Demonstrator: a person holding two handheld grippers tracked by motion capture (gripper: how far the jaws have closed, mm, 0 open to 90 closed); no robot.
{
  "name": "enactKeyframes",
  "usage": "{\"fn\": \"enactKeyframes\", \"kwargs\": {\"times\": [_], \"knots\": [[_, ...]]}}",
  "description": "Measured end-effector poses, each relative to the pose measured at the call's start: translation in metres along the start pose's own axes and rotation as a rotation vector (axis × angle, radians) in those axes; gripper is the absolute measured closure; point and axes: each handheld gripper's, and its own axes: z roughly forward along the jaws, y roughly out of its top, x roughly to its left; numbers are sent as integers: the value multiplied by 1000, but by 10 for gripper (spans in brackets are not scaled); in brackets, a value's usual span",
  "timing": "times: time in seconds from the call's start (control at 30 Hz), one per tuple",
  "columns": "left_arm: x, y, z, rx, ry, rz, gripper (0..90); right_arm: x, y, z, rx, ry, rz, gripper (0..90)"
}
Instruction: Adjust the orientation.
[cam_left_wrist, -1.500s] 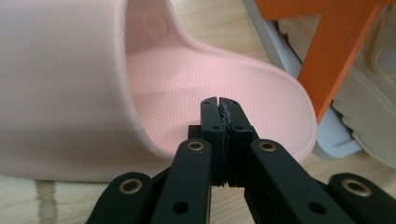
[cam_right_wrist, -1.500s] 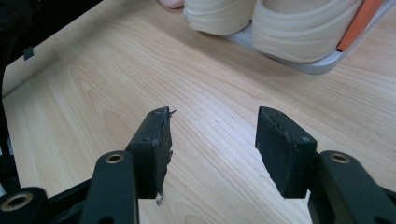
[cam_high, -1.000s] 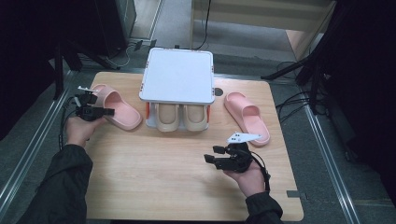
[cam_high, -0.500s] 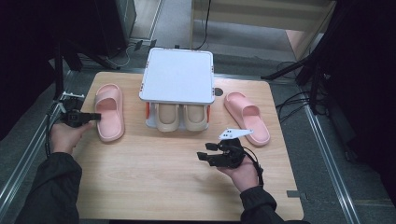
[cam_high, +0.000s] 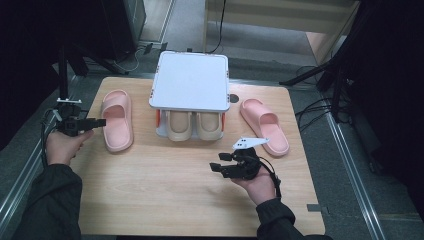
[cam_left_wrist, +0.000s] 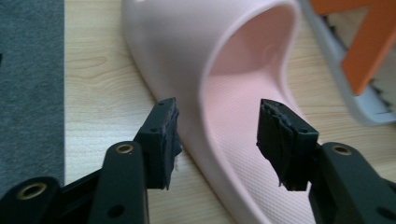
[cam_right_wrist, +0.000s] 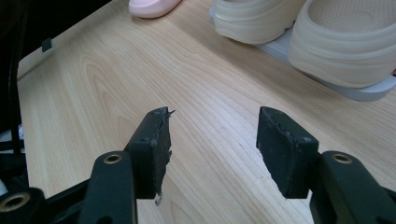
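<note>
Since the earlier frames, the left pink slipper (cam_high: 118, 120) is lying straighter near the counter's (cam_high: 165, 200) left edge, and the left tongs (cam_high: 98, 122) are backing toward that edge, having just been opening; now gaping wide, they are straddling the slipper's side rim without pressing it. Right tongs (cam_high: 216, 167) are hovering wide and empty toward the near right, facing the beige shoes (cam_high: 194, 126) under the white rack (cam_high: 190, 82).

left gripper (cam_high: 95, 122): black body, black cable at table (cam_high: 165, 200) left edge | right gripper (cam_high: 217, 165): black, grey three-cornered plate on top, black cable | jaws: matte black, brass-ringed screw holes, worn ragged pads | sleeves (cam_high: 50, 200): dark, long
</note>
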Motion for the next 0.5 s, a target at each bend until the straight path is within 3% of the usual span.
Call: {"fn": "enactKeyframes", "kwargs": {"times": [0.27,0.4,0.5], "knots": [[8,13,22,9,0,-51,469,-2,-10,-9,-5,-35,23,453],[11,22,27,17,-28,-72,550,-1,-17,-15,-4,-57,40,453],[11,25,31,16,-26,-86,568,-2,-22,-21,-11,-74,47,453]]}}
